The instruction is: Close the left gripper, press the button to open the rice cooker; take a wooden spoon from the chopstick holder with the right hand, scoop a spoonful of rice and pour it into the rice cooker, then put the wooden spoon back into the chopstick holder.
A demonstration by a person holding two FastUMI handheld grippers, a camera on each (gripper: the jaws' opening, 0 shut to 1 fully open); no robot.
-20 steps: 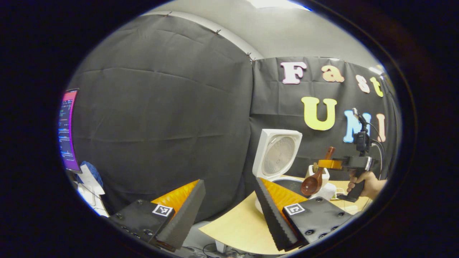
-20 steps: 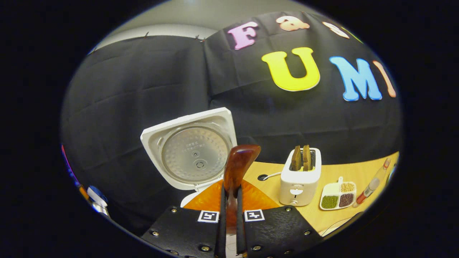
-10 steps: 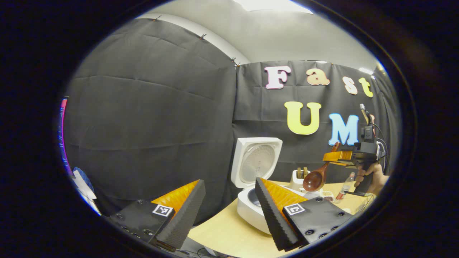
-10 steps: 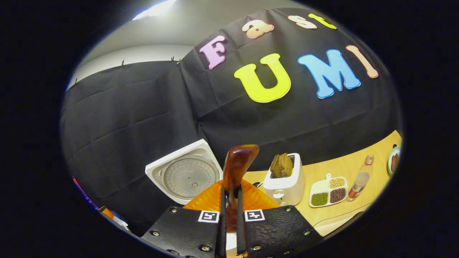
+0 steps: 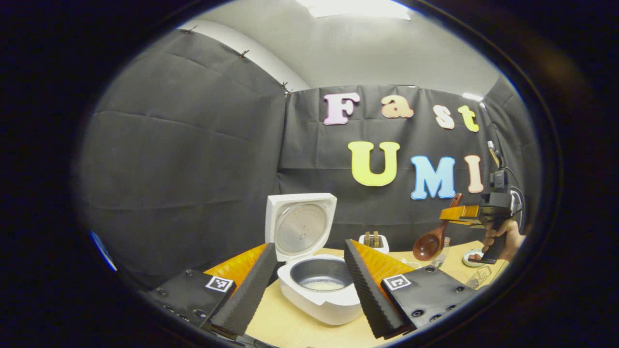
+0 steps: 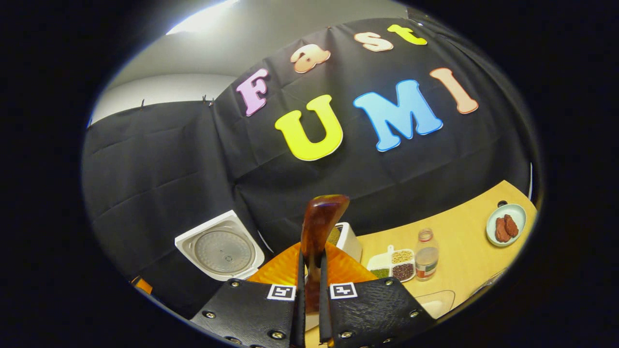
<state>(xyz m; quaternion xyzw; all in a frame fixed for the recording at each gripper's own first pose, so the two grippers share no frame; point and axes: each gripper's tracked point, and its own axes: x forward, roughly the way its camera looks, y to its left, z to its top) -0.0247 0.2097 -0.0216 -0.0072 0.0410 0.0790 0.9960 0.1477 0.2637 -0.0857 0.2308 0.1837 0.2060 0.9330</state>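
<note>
Spoon up, heading back to the holder

We have the right claw (image 6: 309,309) clamped on the wooden spoon (image 5: 430,241), handle slanting up, bowl down, well right of the open rice cooker (image 5: 319,285); the left claw (image 5: 309,285) stands apart, nearer the cooker.

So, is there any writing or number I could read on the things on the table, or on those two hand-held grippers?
No text here can be read.
left gripper: black-and-white square markers, patterns rather than words.
right gripper: the same kind of markers.
bottle: label too small to read.
rice cooker: any marking inside its raised lid is too small to read.
wooden spoon: no writing visible.
</note>
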